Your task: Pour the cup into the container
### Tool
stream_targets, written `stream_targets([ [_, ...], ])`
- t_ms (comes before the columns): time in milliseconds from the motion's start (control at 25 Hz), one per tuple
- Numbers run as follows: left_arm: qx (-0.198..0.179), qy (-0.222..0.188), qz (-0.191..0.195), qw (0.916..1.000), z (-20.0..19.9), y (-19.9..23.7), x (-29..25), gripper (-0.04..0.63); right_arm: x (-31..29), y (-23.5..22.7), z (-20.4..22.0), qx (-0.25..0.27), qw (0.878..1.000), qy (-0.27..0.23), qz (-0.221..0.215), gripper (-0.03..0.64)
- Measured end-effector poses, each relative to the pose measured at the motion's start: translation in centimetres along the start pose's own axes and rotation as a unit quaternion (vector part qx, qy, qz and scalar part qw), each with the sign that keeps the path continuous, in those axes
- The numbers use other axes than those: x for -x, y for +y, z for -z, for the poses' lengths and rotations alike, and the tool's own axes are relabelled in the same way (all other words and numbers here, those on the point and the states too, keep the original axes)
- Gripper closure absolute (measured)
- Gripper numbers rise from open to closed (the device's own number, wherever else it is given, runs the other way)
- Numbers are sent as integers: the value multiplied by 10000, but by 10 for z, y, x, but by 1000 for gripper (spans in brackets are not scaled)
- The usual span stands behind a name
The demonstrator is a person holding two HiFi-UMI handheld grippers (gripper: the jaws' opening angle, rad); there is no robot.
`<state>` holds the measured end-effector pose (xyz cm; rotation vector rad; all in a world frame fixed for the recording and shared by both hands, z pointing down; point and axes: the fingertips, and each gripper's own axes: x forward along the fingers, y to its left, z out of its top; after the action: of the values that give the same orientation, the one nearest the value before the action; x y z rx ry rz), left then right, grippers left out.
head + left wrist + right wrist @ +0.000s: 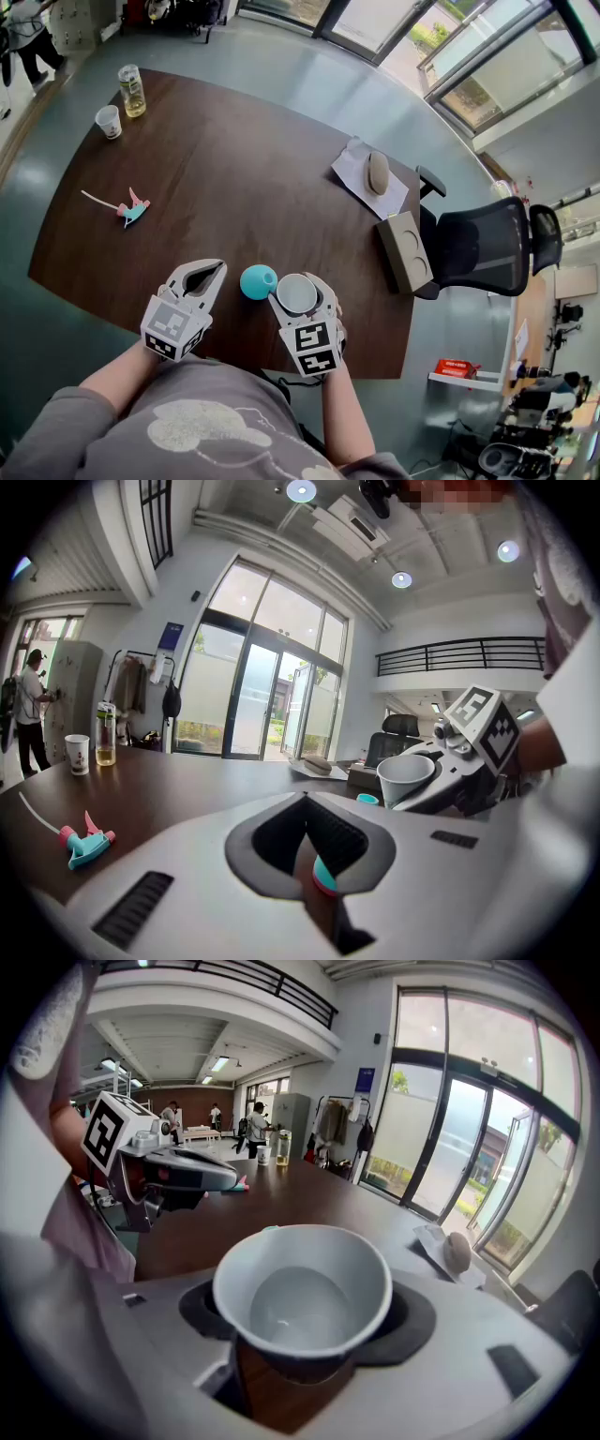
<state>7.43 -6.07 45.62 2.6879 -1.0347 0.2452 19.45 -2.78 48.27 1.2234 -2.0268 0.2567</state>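
Between the jaws of the right tool a white paper cup is clasped, with its mouth turned upward (its pale inside is seen plainly in the right gripper view). Just to the left of that tool, a round teal container is set on the dark wooden bench, close beside the cup. Beyond the container, further left, the left tool is held over the bench's near edge, its jaws closed together on nothing.
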Motion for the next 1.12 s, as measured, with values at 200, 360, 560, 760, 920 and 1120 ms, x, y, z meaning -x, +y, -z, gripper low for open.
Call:
stream_targets([
  [200, 26, -11, 7, 10000, 0, 3, -3, 589, -3, -1, 5, 113, 9990, 395, -183, 318],
  [360, 51, -27, 23, 10000, 0, 3, -4, 589, -5, -1, 6, 197, 9974, 618, -308, 317],
  [560, 68, -9, 27, 10000, 1, 4, -5, 589, -8, 0, 3, 317, 9959, 741, -399, 317],
  [760, 102, 3, 34, 9999, 3, 5, -6, 589, -9, 1, 5, 396, 9930, 1021, -452, 317],
  [920, 133, 7, 47, 9999, 4, 5, -7, 589, -10, 1, 2, 449, 9915, 1136, -452, 317],
  [1120, 161, 10, 69, 9998, 5, 6, -9, 589, -13, 0, 2, 626, 9882, 1341, -384, 316],
])
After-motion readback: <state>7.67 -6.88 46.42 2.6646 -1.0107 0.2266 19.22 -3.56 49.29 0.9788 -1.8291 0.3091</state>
